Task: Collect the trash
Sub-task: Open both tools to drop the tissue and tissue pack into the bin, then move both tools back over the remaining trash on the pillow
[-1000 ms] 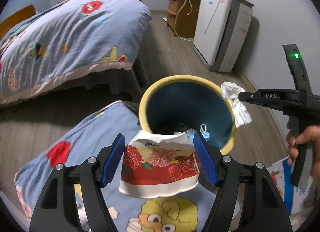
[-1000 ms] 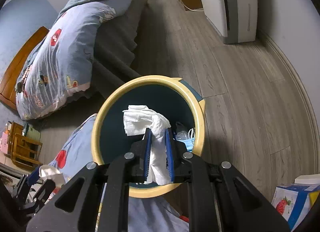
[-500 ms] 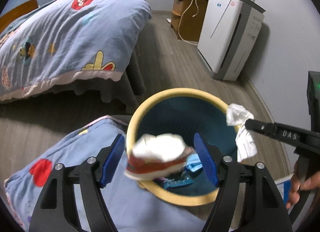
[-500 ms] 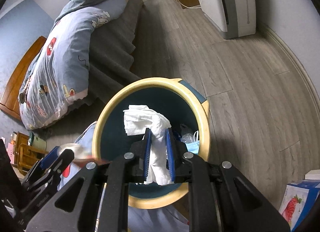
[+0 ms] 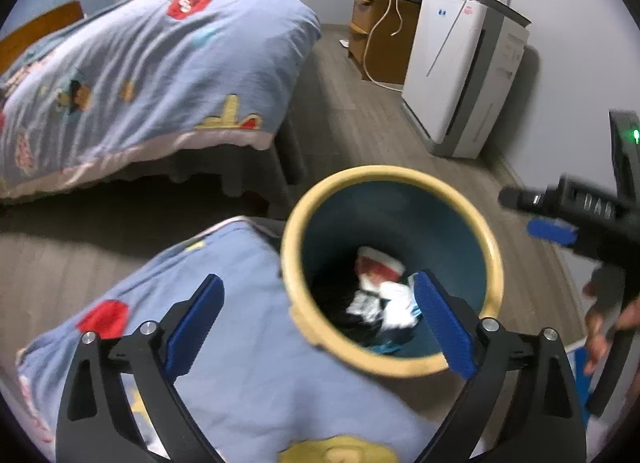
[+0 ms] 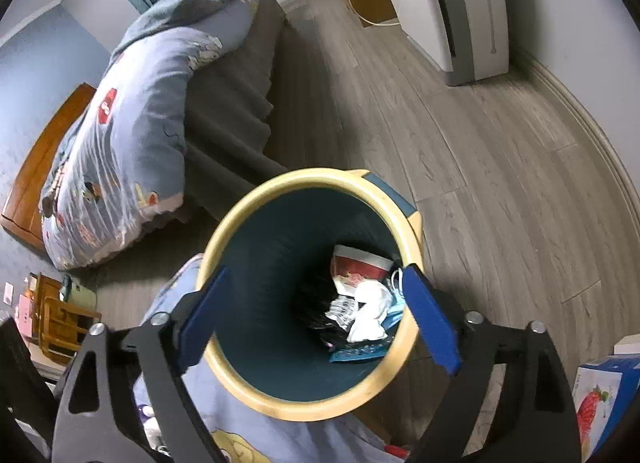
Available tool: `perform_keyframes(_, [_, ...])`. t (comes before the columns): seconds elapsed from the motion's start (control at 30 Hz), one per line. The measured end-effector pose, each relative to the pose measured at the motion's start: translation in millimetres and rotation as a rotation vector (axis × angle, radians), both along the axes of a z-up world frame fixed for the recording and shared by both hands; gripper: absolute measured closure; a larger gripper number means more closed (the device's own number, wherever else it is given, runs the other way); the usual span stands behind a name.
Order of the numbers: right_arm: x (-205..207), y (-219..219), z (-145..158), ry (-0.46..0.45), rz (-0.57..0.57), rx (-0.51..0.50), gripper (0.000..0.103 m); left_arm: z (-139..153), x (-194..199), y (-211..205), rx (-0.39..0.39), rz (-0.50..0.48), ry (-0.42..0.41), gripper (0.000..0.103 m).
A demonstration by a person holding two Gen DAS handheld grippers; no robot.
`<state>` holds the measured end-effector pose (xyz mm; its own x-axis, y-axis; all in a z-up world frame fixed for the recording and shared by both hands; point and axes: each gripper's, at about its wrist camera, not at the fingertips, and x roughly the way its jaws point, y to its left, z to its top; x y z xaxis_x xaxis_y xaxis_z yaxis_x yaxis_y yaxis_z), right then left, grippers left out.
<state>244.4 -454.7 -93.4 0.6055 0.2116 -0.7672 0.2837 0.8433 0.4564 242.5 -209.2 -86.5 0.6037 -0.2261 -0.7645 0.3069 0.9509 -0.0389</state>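
Note:
A round bin with a yellow rim (image 5: 384,177) (image 6: 308,179) and dark teal inside stands on the floor. In it lie a red-and-white paper cup (image 5: 378,265) (image 6: 358,263), a white crumpled tissue (image 6: 370,313) (image 5: 396,299), a blue face mask and other wrappers. My left gripper (image 5: 320,323) is open and empty above the bin's near-left rim. My right gripper (image 6: 316,319) is open and empty right over the bin mouth; it also shows at the right of the left wrist view (image 5: 552,219).
A bed with a blue cartoon quilt (image 5: 132,75) (image 6: 132,123) stands left of the bin. A blue patterned cushion (image 5: 240,351) lies just under the grippers. A white air purifier (image 5: 460,75) and a wooden cabinet (image 5: 380,43) stand by the far wall. A strawberry carton (image 6: 600,403) sits at right.
My left gripper let go of the paper cup, which fell into the bin. My right gripper opened and dropped the white tissue into the bin.

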Motion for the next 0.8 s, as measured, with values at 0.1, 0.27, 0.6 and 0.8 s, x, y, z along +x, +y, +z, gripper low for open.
perform_keyframes(0.1, [-2.2, 7.5, 8.7, -0.010, 0.002, -0.018, 0.006, 7.1, -9.6, 16.8, 0.040, 0.016, -0.016, 0.007])
perform_keyframes(0.27, [-2.8, 30.6, 25.8, -0.013, 0.047, -0.110, 0.006, 33.7, -33.9, 59.5, 0.028, 0.059, -0.042, 0.007])
perform_keyframes(0.6, [-12.1, 97.9, 63.5, -0.078, 0.182, -0.248, 0.006, 75.0, -95.9, 182.9, -0.019, 0.224, -0.058, 0.006])
perform_keyframes(0.8, [-23.6, 160.8, 64.8, -0.067, 0.310, -0.202, 0.006, 65.5, -131.6, 249.9, -0.042, 0.354, -0.065, 0.005])
